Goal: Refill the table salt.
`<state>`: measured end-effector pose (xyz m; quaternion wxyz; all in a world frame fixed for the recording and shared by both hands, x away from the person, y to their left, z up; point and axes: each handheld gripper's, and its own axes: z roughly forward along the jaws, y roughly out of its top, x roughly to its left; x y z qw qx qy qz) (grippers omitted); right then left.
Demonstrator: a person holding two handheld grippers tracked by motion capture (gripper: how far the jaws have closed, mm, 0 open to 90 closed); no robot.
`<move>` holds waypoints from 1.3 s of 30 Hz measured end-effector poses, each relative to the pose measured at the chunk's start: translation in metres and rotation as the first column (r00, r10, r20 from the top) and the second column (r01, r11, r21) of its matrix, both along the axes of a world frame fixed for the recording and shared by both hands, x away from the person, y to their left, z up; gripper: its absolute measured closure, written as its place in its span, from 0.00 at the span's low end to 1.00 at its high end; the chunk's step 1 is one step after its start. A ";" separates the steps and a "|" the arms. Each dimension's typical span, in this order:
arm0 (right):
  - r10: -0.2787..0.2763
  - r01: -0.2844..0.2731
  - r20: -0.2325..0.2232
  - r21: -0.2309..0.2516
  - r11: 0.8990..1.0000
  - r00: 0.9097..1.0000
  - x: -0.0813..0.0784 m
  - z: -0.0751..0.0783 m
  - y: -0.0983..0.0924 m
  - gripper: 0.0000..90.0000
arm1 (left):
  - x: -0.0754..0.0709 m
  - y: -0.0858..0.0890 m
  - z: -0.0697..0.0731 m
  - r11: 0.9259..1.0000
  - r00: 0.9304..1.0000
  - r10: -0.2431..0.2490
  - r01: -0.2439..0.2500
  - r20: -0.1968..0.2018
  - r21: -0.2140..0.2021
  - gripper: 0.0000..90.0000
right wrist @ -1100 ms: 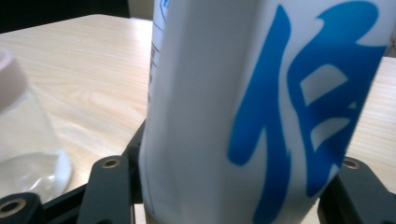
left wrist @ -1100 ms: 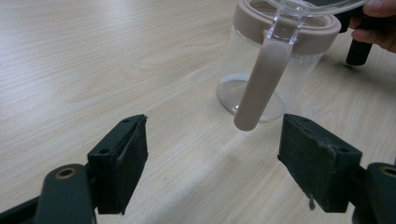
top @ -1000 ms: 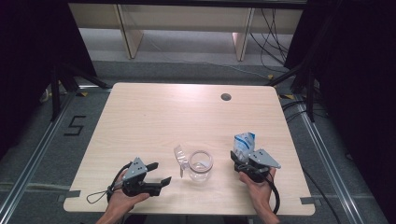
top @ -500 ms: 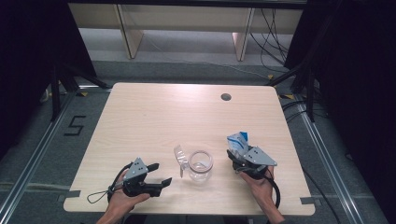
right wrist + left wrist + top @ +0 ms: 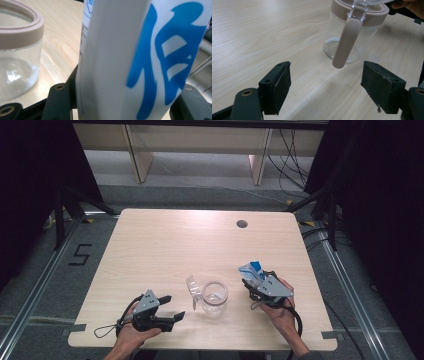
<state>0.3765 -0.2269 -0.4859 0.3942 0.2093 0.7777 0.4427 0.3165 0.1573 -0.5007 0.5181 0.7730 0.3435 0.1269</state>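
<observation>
Right fingers point(image 5: 251, 281) clamped on pouch point(image 5: 251, 270), held upright beside open jar point(image 5: 214, 296), ready to pour. Left fingers point(image 5: 172, 308) apart, parked near jar to steady it.

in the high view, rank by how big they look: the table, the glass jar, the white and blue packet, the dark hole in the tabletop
1. table, by far the largest
2. glass jar
3. white and blue packet, partly hidden by the right gripper, so jar versus packet is unsure
4. dark hole, smallest
</observation>
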 end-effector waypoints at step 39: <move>0.082 -0.027 0.161 -0.317 0.948 0.984 -0.012 0.010 0.020 0.49 | -0.002 -0.001 0.000 1.000 1.000 -0.008 0.008 0.004 0.014 0.18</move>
